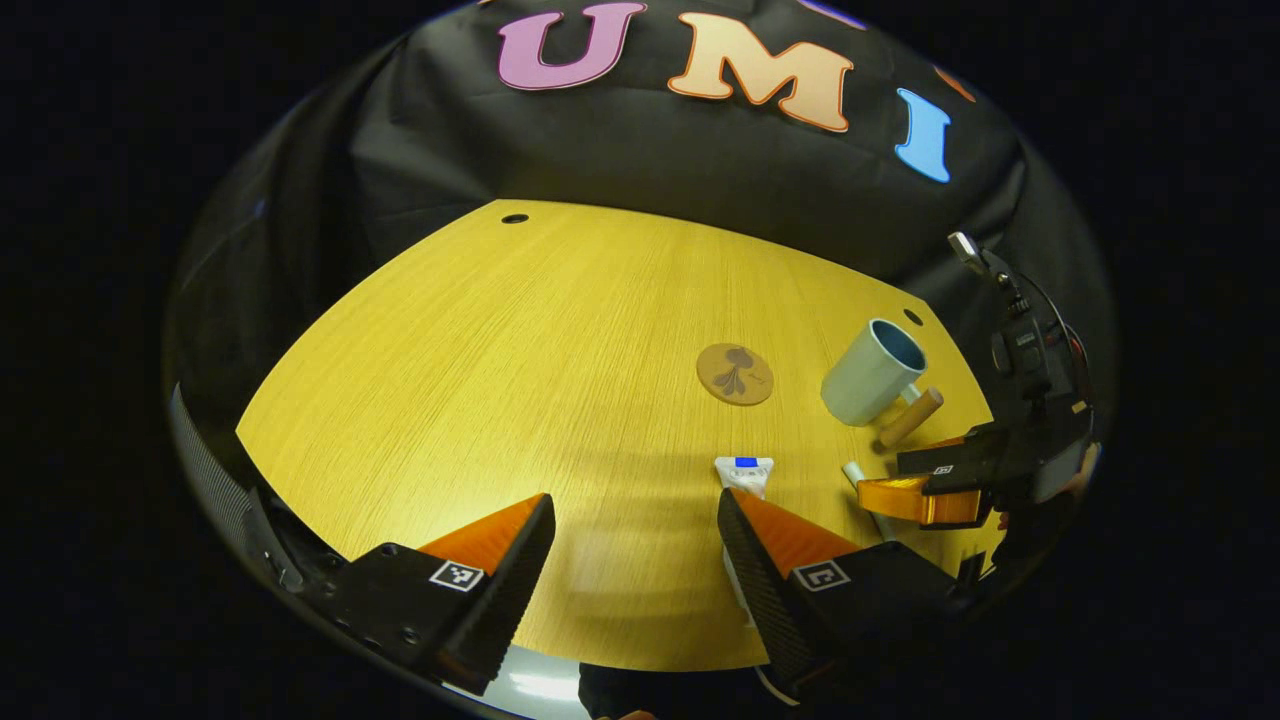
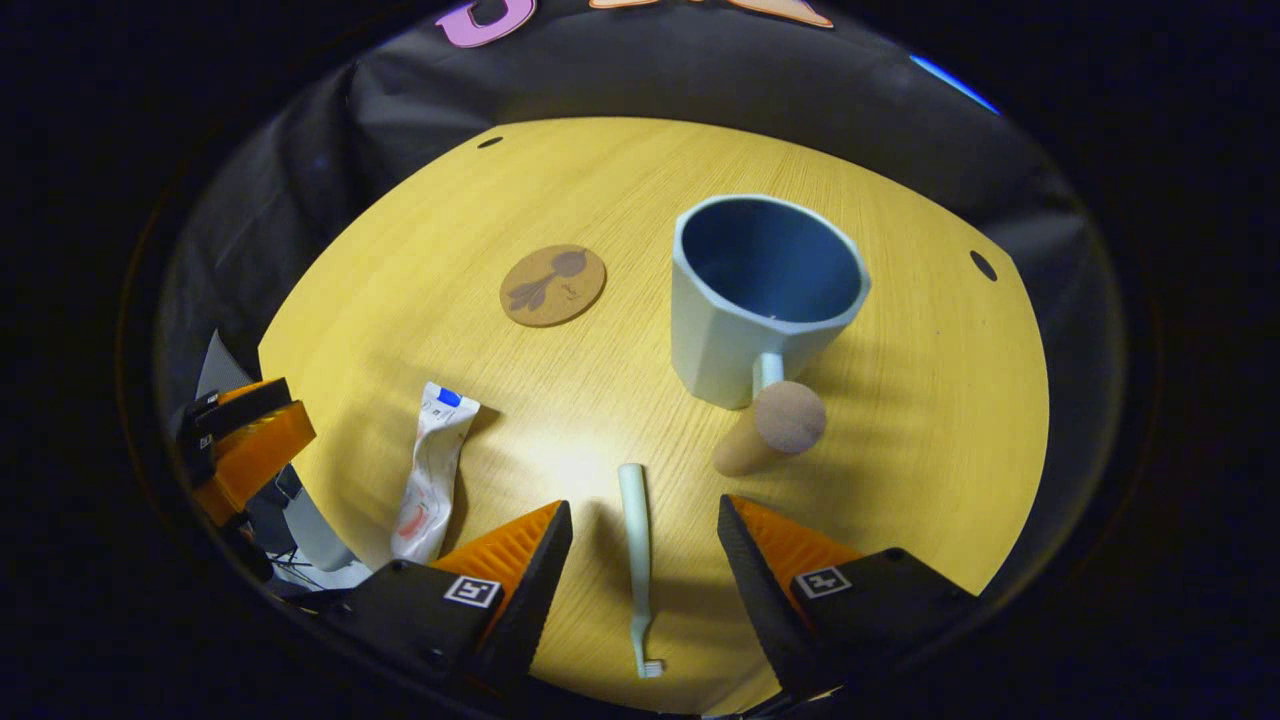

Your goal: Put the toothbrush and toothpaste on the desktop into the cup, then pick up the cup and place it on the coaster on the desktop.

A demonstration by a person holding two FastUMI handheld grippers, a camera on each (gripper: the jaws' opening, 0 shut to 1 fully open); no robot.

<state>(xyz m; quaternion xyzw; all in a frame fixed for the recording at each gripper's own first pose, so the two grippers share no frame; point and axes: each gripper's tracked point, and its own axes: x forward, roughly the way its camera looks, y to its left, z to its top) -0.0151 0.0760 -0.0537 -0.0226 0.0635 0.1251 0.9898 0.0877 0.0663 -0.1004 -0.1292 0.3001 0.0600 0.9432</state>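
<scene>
Pale and stiff, the toothbrush (image 2: 635, 540) lay between the right gripper (image 2: 645, 545)'s parted fingers, likely light and best pinched mid-handle, the soft toothpaste (image 2: 432, 470) at ten o'clock, cup (image 2: 760, 300) at one, coaster (image 2: 553, 285) beyond, left gripper (image 1: 635, 545) also agape.

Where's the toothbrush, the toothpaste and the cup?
toothbrush (image 2: 636, 540), right gripper view, middle of its handle.
toothpaste (image 2: 430, 470), right gripper view, middle of the tube.
cup (image 2: 720, 345), right gripper view, its outer wall.

In your right gripper view, the toothbrush (image 2: 635, 560) lies between toothpaste (image 2: 431, 470) and cup (image 2: 760, 300); the coaster (image 2: 552, 285) lies behind.
</scene>
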